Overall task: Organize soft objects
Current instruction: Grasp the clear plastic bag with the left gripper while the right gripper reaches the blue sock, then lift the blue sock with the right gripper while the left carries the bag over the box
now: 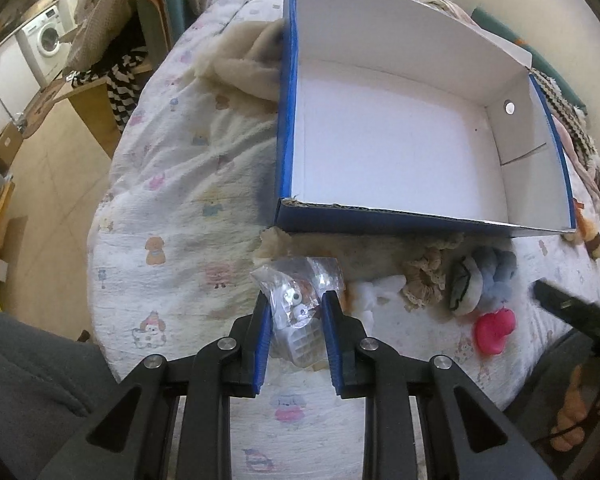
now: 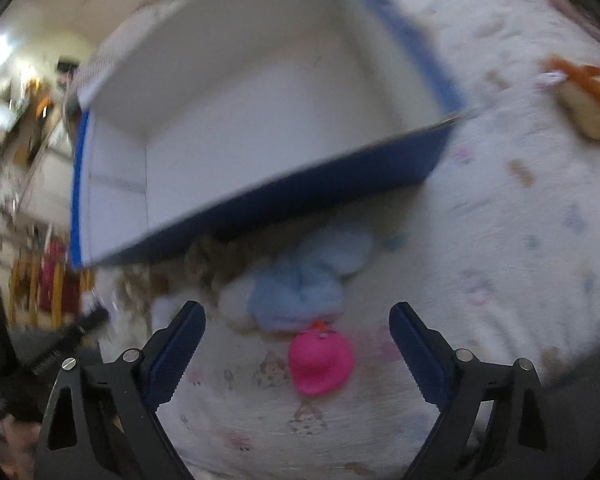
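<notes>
The left gripper [image 1: 296, 312] has its jaws pinching a clear plastic bag [image 1: 300, 300] with a small toy inside (the toy has a round eye and some brown and white parts, more I cannot tell). The bag sits on the bed quilt [image 1: 172, 216], which is white with small cartoon prints, just in front of the blue box [image 1: 284, 120]. The box is open at the top and its inside is white.

Along the near wall of the box lies a row of soft things: a beige lace scrunchie [image 1: 424, 280], a green and white plush piece [image 1: 466, 288], a light blue fluffy toy [image 1: 496, 276] and, nearer to the camera, a pink rubber duck [image 1: 494, 330]. Some of them touch each other, and the duck lies just beside the blue toy.

The right gripper [image 2: 298, 344] has its jaws spread wide, with nothing between the blue pads. Its view is blurred. The pink duck [image 2: 320, 364] lies on the quilt between the two fingers, apart from both. An orange and cream plush [image 2: 580, 96] rests well apart, at the right of the box [image 2: 340, 184].
</notes>
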`<move>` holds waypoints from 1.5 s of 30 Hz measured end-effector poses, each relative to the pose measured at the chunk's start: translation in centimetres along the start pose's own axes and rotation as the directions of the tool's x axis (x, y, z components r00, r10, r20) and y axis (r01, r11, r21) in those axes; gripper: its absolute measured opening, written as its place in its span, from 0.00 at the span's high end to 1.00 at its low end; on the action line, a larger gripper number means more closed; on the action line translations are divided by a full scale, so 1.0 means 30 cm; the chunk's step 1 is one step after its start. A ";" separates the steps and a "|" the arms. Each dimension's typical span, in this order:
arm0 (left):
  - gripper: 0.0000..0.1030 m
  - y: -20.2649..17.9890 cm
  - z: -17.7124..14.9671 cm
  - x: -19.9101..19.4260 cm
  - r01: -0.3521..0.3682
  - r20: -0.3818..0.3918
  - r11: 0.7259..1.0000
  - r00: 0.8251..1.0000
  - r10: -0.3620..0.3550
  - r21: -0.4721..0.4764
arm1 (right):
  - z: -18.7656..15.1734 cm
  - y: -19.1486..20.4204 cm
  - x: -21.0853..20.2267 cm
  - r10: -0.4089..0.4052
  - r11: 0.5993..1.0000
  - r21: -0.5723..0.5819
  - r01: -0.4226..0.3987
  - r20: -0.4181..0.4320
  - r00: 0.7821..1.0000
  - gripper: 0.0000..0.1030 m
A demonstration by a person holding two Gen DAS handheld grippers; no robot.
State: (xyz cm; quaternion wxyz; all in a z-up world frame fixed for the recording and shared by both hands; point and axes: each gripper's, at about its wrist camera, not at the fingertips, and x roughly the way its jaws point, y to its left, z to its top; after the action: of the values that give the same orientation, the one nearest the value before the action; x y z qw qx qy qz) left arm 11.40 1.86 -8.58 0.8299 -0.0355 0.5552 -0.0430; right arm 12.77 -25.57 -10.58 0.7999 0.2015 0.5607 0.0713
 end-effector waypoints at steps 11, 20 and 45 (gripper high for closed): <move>0.79 0.002 0.000 0.022 0.015 -0.026 1.000 1.000 -0.016 -0.016 | 0.049 0.139 0.238 -0.122 0.970 -0.221 0.104 -0.067 0.990 0.03; 0.79 0.005 0.000 0.032 0.002 -0.034 1.000 0.999 -0.003 -0.021 | 0.019 0.204 0.230 -0.040 0.953 -0.303 0.016 -0.072 0.997 0.58; 0.79 0.007 -0.011 -0.074 -0.048 0.098 0.999 0.994 0.048 -0.008 | -0.058 0.167 -0.256 0.160 0.958 -0.272 -0.092 0.241 0.957 0.58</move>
State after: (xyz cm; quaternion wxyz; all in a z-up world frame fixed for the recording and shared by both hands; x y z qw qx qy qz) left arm 10.25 2.31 -6.70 0.8569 -0.0266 0.5144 -0.0197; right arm 8.94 -23.21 -2.39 0.8798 0.1389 0.4225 0.1678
